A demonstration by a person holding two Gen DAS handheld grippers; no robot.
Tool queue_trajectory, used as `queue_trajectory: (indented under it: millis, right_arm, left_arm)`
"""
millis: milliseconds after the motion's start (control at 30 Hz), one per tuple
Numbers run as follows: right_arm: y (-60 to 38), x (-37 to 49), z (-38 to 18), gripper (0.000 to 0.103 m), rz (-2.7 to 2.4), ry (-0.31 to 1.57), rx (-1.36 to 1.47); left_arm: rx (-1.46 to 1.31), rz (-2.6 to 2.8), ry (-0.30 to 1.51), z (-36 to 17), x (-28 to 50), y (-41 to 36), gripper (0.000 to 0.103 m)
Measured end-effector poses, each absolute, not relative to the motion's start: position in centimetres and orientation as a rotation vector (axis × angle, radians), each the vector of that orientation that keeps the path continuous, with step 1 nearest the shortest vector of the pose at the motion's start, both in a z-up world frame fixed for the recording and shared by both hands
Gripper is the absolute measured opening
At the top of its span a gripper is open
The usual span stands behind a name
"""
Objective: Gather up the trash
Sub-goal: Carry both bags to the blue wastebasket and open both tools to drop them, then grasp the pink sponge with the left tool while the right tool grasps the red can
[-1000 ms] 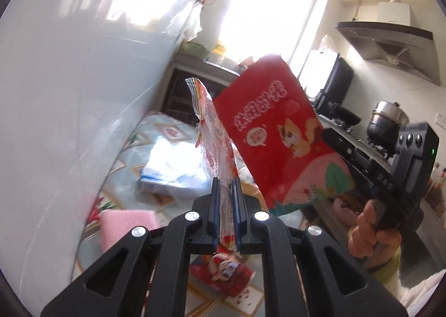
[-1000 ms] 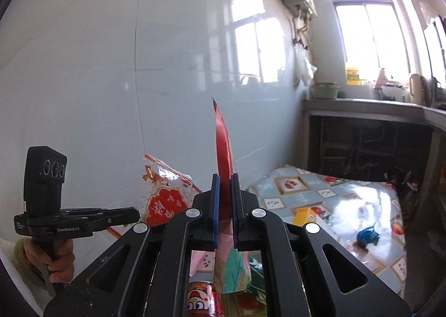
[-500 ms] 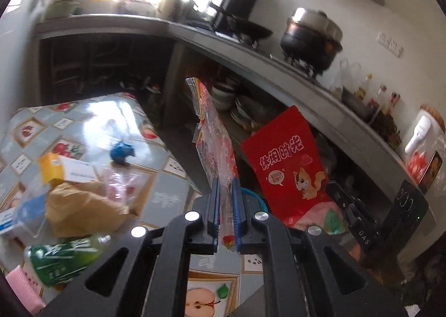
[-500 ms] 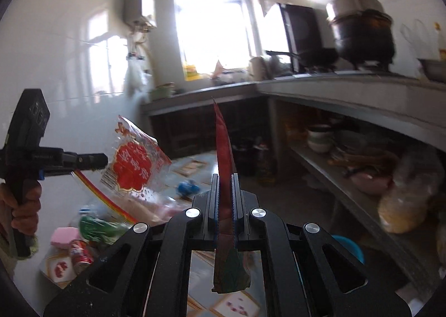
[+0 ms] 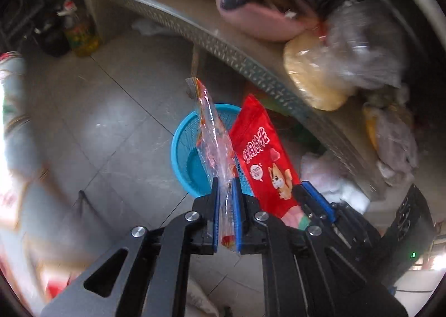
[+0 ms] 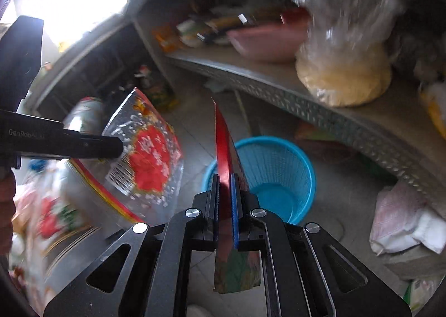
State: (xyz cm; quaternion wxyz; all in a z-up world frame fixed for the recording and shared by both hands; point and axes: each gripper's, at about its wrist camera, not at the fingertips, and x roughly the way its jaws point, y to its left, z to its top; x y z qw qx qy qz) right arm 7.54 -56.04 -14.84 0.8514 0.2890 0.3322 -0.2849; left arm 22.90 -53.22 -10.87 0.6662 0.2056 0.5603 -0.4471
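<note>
My left gripper (image 5: 224, 186) is shut on a clear plastic wrapper (image 5: 213, 133) with red print, seen edge-on and hanging above a blue mesh waste basket (image 5: 181, 155) on the tiled floor. My right gripper (image 6: 225, 182) is shut on a red snack bag (image 6: 223, 144), also edge-on, just left of and above the same blue basket (image 6: 281, 166). In the left wrist view the red bag (image 5: 262, 158) shows its printed face with the right gripper (image 5: 312, 191) at its lower end. The right wrist view shows the left gripper (image 6: 118, 147) and its clear wrapper (image 6: 147, 158) at the left.
A metal shelf (image 6: 292, 94) runs above and to the right of the basket, carrying a pink tub (image 6: 267, 41) and a plastic bag of yellow stuff (image 6: 343, 77). White bags (image 6: 404, 222) lie on the floor at right. The patterned table edge (image 5: 16, 150) blurs at left.
Both grippers swung away from the table and the wall and tipped down toward the floor. The blue basket has come into view under them. Each still grips its wrapper.
</note>
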Motion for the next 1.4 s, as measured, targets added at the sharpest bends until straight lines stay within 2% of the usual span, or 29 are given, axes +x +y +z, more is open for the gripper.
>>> queue_trajectory:
  millis: [100,133,167,200,233,333,467,700,867,1033,1067,1100,1133,1233,1400]
  right_arm:
    - [-59.0,9.1,-17.3,0.008,-0.653,0.697,0.620]
    - [-59.7,9.7,-18.0,0.013,-0.676,0.701,0.626]
    - [-60.7,10.4,-19.2,0.015,-0.691,0.709,0.649]
    - [-61.7,10.6,-20.0,0.032,-0.687,0.717,0.675]
    - [-62.3,10.7,-20.9,0.046,-0.706,0.725,0.689]
    - [-62.2,10.6,-21.7,0.047,-0.729,0.736,0.694]
    - [-60.9,9.4,-21.2,0.050,-0.751,0.724,0.641]
    - [-59.4,7.2,-19.1,0.054,-0.778,0.687,0.576]
    - [-57.8,5.1,-16.9,0.054,-0.751,0.677,0.563]
    - [-54.5,3.6,-13.4,0.054,-0.675,0.665,0.524]
    - [-53.3,3.1,-12.1,0.054,-0.650,0.652,0.501]
    - [-52.2,2.7,-10.9,0.060,-0.625,0.638,0.483]
    - [-51.0,2.3,-9.6,0.067,-0.598,0.622,0.468]
    - [-47.4,1.2,-6.2,0.076,-0.514,0.592,0.416]
    - [-40.8,1.2,-2.0,0.081,-0.300,0.603,0.331]
  left_arm:
    - [0.461,-0.996,1.283,-13.5,24.3,-56.1,0.009]
    - [0.465,-0.993,1.298,-14.7,25.0,-57.4,0.010]
    - [0.464,-0.987,1.322,-15.5,25.3,-57.6,0.020]
    - [0.470,-0.961,1.370,-17.0,26.0,-58.2,0.028]
    - [0.474,-0.928,1.394,-17.7,26.2,-59.0,0.044]
    - [0.395,-0.871,1.424,-18.8,27.7,-58.8,0.049]
    - [0.395,-0.893,1.378,-17.4,27.8,-57.7,0.053]
    - [0.376,-0.966,1.267,-10.1,27.2,-54.0,0.057]
    - [0.297,-1.038,1.076,-0.9,25.8,-46.0,0.071]
    - [0.248,-1.081,0.863,7.8,23.3,-34.2,0.078]
    - [0.228,-1.079,0.836,8.7,22.9,-32.1,0.080]
    - [0.185,-1.075,0.795,10.2,22.4,-28.5,0.081]
    - [0.154,-1.067,0.769,11.0,22.0,-25.6,0.082]
    - [0.078,-1.003,0.699,12.9,20.8,-16.8,0.084]
    - [-0.076,-0.789,0.640,12.4,18.0,-3.0,0.085]
